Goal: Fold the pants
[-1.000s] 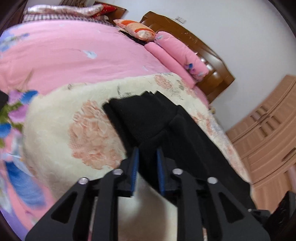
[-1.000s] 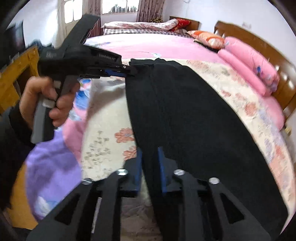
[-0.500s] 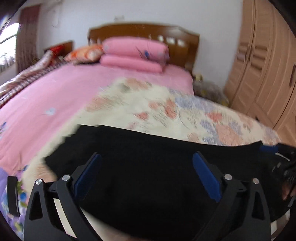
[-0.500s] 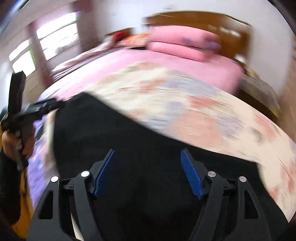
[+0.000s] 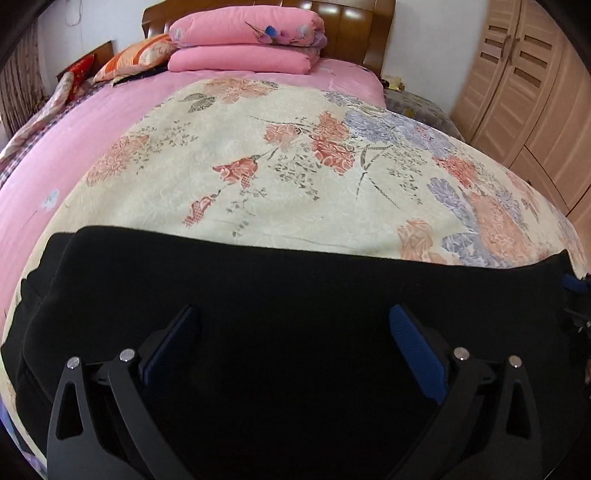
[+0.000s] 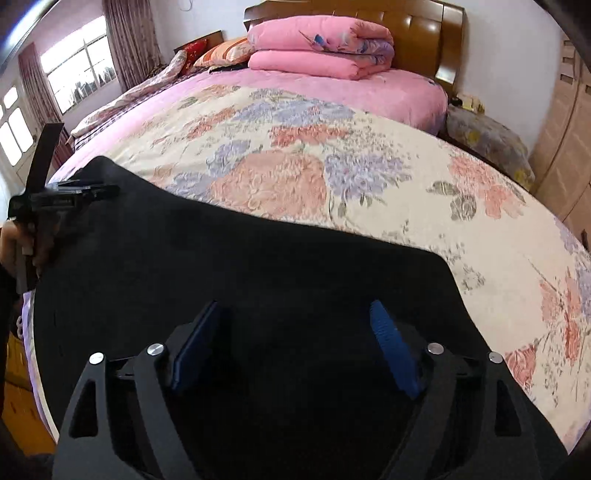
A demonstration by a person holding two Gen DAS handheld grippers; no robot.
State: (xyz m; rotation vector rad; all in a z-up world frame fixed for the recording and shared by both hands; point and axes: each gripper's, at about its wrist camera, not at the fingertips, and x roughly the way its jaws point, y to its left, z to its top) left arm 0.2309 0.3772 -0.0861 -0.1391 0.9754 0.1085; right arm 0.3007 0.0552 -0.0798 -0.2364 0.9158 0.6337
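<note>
The black pants (image 5: 295,280) lie flat in a wide band across the near part of the cream floral blanket (image 5: 295,166) on the bed. My left gripper (image 5: 293,312) hovers over them, open, with nothing between its blue pads (image 5: 417,354). The right gripper's blue tip (image 5: 574,284) shows at the pants' right end. In the right wrist view the pants (image 6: 258,258) fill the foreground, and my right gripper (image 6: 293,306) is open and empty above them. The left gripper (image 6: 66,195), held by a hand (image 6: 14,243), sits at the pants' far left corner.
Folded pink quilts (image 5: 243,40) and pillows (image 5: 136,59) lie against the wooden headboard (image 6: 417,33). A wooden wardrobe (image 5: 524,85) stands to the right. A floral-covered seat (image 6: 487,144) is beside the bed. A window (image 6: 77,77) is at left.
A second ago both grippers were shut on the pants' edge. Both have since opened and let go. The pants now lie flat, and both views have swung toward the headboard.
</note>
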